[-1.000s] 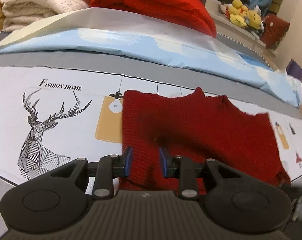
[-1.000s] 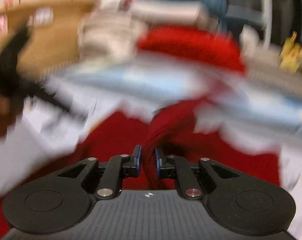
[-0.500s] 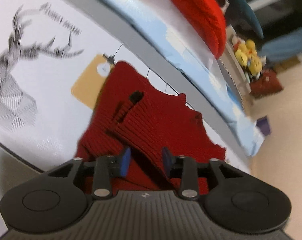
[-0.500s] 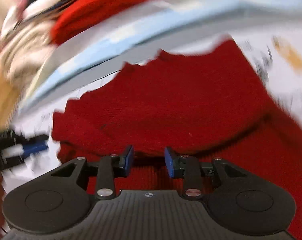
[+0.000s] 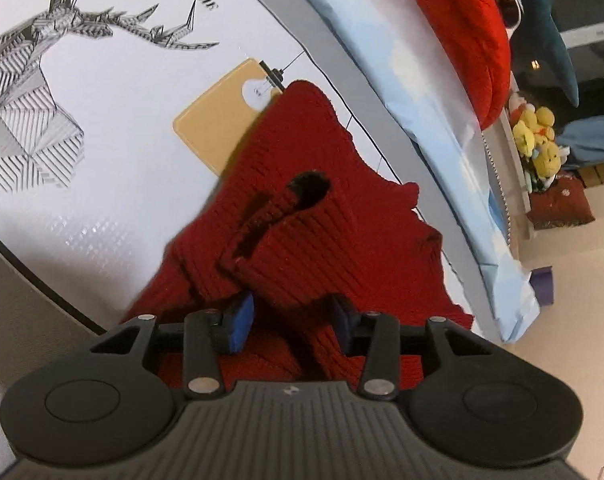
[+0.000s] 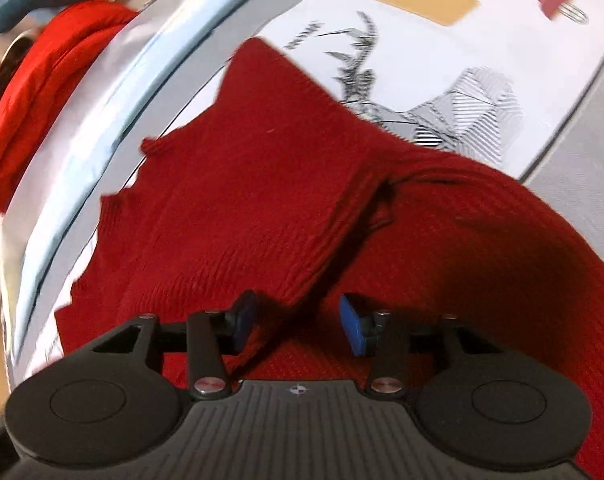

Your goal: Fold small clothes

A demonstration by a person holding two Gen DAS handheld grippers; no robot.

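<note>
The dark red knitted garment (image 5: 302,216) lies on the printed bench cover (image 5: 113,184), directly ahead of and beneath both tools. The left hand-held gripper (image 5: 291,318) has its blue pads (image 5: 239,318) parted, with a folded ribbed edge of the knit lying in the gap; the pads do not press it, so it is released. Ahead of it a small opening in the knit shows dark. The right hand-held gripper (image 6: 297,324) has just been spreading its jaws and stands released too, a fold of the same garment (image 6: 261,184) running down between its pads (image 6: 352,328) without being pinched. Beyond both tools a light blue folded sheet (image 5: 430,92) borders the cover, with a bright red knit pile (image 5: 466,28) past it.
</note>
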